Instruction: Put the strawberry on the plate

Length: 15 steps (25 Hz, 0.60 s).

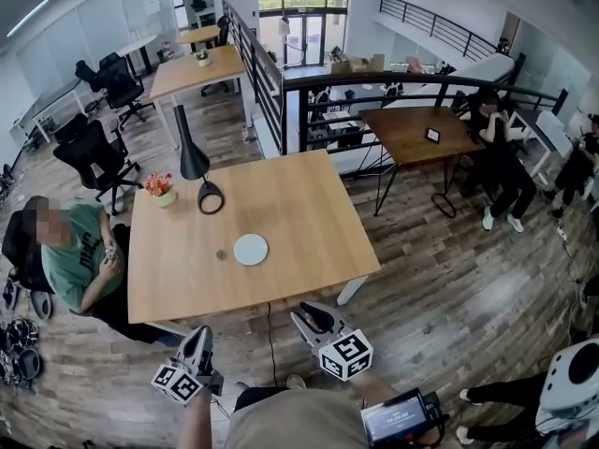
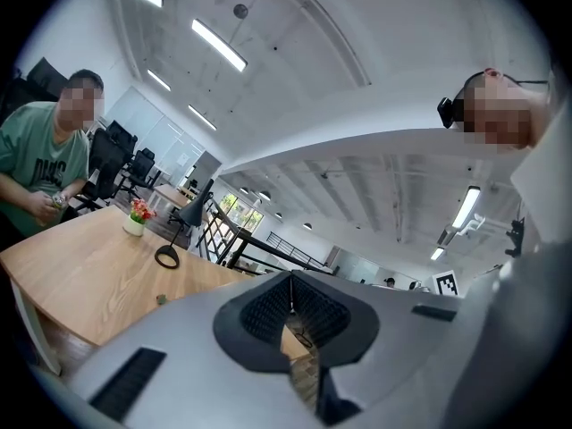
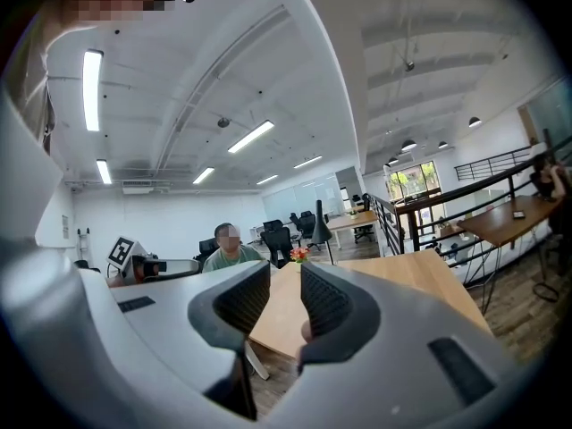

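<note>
The round white plate (image 1: 250, 249) lies bare near the front middle of the wooden table (image 1: 290, 213). Both grippers hang off the table's near edge, short of the plate. My right gripper (image 1: 314, 318) points at the table; in the right gripper view its pads (image 3: 326, 298) stand a little apart with a small pinkish-red thing, apparently the strawberry (image 3: 307, 331), pinched low between them. My left gripper (image 1: 198, 342) is lower left of the plate, and in the left gripper view its jaws (image 2: 290, 280) meet at the tips with nothing in them.
A small dull object (image 1: 221, 254) lies just left of the plate. A black desk lamp (image 1: 198, 166) and a flower pot (image 1: 161, 190) stand at the table's far left. A seated person in green (image 1: 80, 255) is at the left side.
</note>
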Tool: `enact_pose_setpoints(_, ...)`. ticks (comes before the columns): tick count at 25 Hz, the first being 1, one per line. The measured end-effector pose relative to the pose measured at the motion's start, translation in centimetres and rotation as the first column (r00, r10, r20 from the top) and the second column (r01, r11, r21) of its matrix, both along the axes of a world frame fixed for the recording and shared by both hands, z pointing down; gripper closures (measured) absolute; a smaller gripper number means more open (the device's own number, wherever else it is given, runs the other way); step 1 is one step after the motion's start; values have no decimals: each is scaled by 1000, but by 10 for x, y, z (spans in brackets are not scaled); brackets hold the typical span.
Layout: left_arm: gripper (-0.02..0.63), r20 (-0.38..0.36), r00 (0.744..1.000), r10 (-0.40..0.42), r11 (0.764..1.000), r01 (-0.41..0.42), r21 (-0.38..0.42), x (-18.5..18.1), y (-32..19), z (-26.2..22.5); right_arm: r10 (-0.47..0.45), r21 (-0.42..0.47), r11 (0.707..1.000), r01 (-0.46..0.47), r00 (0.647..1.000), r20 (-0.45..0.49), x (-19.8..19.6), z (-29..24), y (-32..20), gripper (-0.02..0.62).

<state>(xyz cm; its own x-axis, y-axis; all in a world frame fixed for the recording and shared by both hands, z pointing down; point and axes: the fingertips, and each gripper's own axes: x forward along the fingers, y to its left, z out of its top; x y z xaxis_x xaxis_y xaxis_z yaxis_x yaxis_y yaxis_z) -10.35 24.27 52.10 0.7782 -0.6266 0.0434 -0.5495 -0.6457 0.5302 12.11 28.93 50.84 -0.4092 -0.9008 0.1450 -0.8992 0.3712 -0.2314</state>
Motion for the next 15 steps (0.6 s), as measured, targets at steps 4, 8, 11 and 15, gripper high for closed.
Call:
enact_pose_setpoints(4, 601, -7, 1000, -7, 1000, 7, -4, -4, 6, 2, -6, 5, 1000, 6, 1000, 14, -3, -1, -2, 485)
enact_pose_setpoints(8, 601, -10, 999, -36, 999, 36, -17, -14, 12, 5, -19, -9, 1000, 19, 999, 25, -7, 8, -8, 485)
enact_pose_setpoints(11, 601, -4, 998, -63, 998, 63, -32, -31, 12, 12, -34, -20, 999, 35, 999, 31, -19, 13, -14, 485)
enact_pose_setpoints(15, 601, -7, 996, -86, 995, 85, -44, -50, 5, 18, -50, -34, 998, 51, 999, 11, -33, 21, -25, 485)
